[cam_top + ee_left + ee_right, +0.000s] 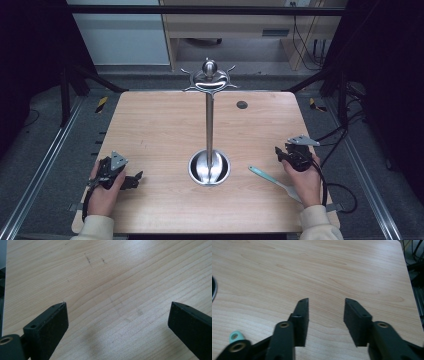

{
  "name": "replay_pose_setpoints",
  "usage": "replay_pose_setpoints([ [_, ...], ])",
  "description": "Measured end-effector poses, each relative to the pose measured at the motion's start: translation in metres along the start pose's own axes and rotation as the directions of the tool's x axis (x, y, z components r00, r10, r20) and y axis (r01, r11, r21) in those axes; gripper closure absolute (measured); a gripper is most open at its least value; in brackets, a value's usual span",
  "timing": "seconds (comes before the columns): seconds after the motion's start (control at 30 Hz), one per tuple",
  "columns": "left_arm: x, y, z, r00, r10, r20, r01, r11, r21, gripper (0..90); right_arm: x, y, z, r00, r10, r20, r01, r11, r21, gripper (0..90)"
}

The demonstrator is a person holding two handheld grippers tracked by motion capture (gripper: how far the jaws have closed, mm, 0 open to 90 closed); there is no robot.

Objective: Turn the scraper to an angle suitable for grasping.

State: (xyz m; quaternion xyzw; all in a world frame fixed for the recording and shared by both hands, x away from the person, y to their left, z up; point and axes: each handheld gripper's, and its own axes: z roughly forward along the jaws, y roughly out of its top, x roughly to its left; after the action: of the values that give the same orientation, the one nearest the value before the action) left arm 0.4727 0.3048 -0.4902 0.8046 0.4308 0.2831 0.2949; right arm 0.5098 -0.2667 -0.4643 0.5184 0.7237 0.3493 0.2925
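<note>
Wooden tabletop (165, 125) lies under both your hands, pale and grained, with grey floor and dark frame rails around it. Nearest you, your left gripper (134, 181) rests low at the front left of the table, its jaws spread wide and holding nothing; in the left gripper view (117, 322) only bare wood lies between them. Your right gripper (279, 152) sits at the front right, and in the right gripper view (325, 315) its jaws stand partly apart with nothing between them. Just beside your right hand (305, 180), on its inner side, a teal-handled utensil (272, 179) lies flat on the wood, its pale end towards you and its teal end pointing to the table's middle; the hanging loop of its handle (236, 336) peeks in at the lower left of the right gripper view. Farther in, a steel stand (209, 125) rises from a round base (209, 167) at the centre, its hooked crown (209, 77) near the far edge. A small dark disc (242, 104) lies beyond, towards the far right.
</note>
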Motion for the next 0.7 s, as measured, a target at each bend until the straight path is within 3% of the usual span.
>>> replay_pose_setpoints([
  [0.03, 0.000, 0.000, 0.001, 1.0000, 0.004, 0.001, -0.004, 1.0000, 0.006, 2.9, 0.004, 0.001, 0.000, 0.9993, -0.038, -0.005, 0.038, 0.999, 0.005, 64.3],
  [0.17, -0.001, 0.000, 0.000, 1.0000, 0.004, -0.001, -0.004, 1.0000, 0.004, 2.8, 0.009, 0.001, 0.000, 0.9975, -0.065, -0.027, 0.065, 0.998, 0.005, 71.4],
  [0.37, -0.001, 0.000, 0.001, 1.0000, 0.004, 0.000, -0.004, 1.0000, 0.007, 2.8, 0.019, 0.000, 0.003, 0.9857, -0.146, -0.083, 0.149, 0.988, 0.033, 82.3],
  [0.63, -0.002, 0.000, 0.001, 1.0000, 0.006, 0.001, -0.006, 1.0000, 0.008, 2.8, 0.026, -0.001, 0.006, 0.9744, -0.183, -0.131, 0.191, 0.980, 0.055, 89.5],
  [0.7, -0.001, 0.000, 0.001, 1.0000, 0.006, 0.001, -0.006, 1.0000, 0.007, 2.8, 0.029, -0.002, 0.006, 0.9677, -0.198, -0.156, 0.210, 0.976, 0.065, 90.0],
])
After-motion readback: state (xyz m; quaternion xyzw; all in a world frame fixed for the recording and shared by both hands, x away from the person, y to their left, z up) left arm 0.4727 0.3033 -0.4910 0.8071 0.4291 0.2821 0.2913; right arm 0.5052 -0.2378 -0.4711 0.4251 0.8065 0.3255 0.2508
